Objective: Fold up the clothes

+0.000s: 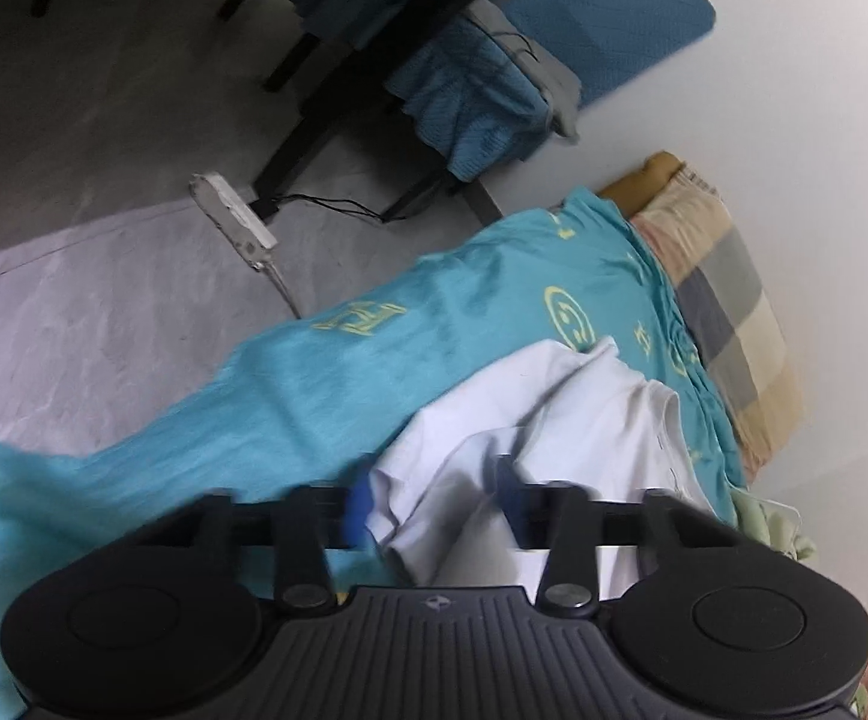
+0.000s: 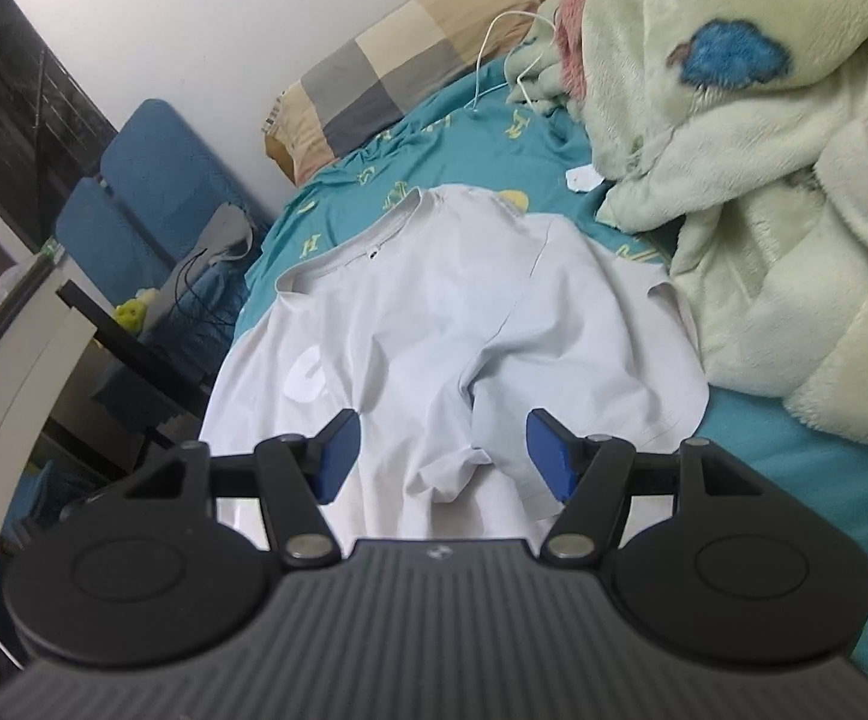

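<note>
Cloth of a pale white cotton T-shirt [image 2: 464, 312] lies flat on the teal patterned bedsheet [image 2: 494, 138], collar away, long axis running straight ahead of the right claw [image 2: 443, 456], which is spread over a hem wrinkle (nothing pinched). The left claw [image 1: 434, 504] is blurred, its pads apparently apart astride the shirt's edge.
</note>
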Available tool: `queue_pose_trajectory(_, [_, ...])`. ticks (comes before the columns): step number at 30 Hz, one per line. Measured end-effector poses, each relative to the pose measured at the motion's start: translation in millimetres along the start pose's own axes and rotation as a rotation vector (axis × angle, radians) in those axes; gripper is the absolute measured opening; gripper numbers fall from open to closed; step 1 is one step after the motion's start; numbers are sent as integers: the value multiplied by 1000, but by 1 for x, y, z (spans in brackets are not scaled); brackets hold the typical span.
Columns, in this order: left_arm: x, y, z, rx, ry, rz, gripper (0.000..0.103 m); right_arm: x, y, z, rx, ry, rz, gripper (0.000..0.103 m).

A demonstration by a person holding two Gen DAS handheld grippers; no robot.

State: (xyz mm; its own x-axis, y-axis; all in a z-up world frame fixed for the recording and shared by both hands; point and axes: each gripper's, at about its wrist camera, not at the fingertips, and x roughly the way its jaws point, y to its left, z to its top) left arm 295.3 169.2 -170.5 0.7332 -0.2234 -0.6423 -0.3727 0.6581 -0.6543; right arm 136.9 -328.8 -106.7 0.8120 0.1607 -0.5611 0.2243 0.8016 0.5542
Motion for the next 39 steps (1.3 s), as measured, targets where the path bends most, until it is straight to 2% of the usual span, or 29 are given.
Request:
queue_pose_trajectory(4, [1, -12, 11, 25, -69, 21, 4, 2, -6, 1, 23, 7, -1, 65])
queue_pose_trajectory(8, [-7, -40, 51, 107, -167, 31, 4, 0, -9, 4, 24, -18, -6, 65])
queue_pose_trajectory(10, [-5, -58, 77, 183, -220, 88, 4, 0, -9, 6, 11, -37, -24, 65])
queue_pose_trajectory(14, [20, -89, 116, 359, -285, 261, 3, 10, -14, 11, -9, -53, -75, 65])
queue_pose_trajectory(16, [41, -96, 122, 438, -276, 338, 3, 15, -17, 13, -20, -60, -96, 65])
queue_pose_trajectory(18, [60, -95, 121, 456, -238, 344, 3, 19, -19, 15, -26, -62, -110, 65])
queue_pose_trajectory(22, [68, -85, 104, 469, -176, 301, 8, 27, -24, 17, -33, -63, -134, 65])
queue_pose_trajectory(24, [61, -87, 94, 501, -155, 303, 26, 29, -26, 18, -33, -65, -139, 65])
queue_pose_trajectory(25, [53, -90, 89, 520, -152, 298, 31, 28, -26, 18, -32, -67, -140, 65])
queue_pose_trajectory(27, [32, -93, 75, 562, -151, 280, 43, 24, -27, 18, -30, -72, -141, 64])
queue_pose_trajectory(31, [-25, -112, 36, 648, -148, 228, 54, 13, -30, 18, -17, -80, -131, 64])
queue_pose_trajectory(33, [-58, -125, 12, 674, -155, 179, 66, 6, -31, 18, -12, -86, -127, 64])
queue_pose_trajectory(35, [-89, -140, -15, 704, -154, 136, 69, 0, -32, 18, -14, -88, -125, 64])
queue_pose_trajectory(37, [-116, -154, -43, 702, -110, 88, 75, -7, -32, 18, -19, -88, -119, 64])
queue_pose_trajectory(39, [-143, -168, -71, 688, -54, 36, 77, -14, -33, 18, -24, -90, -102, 64])
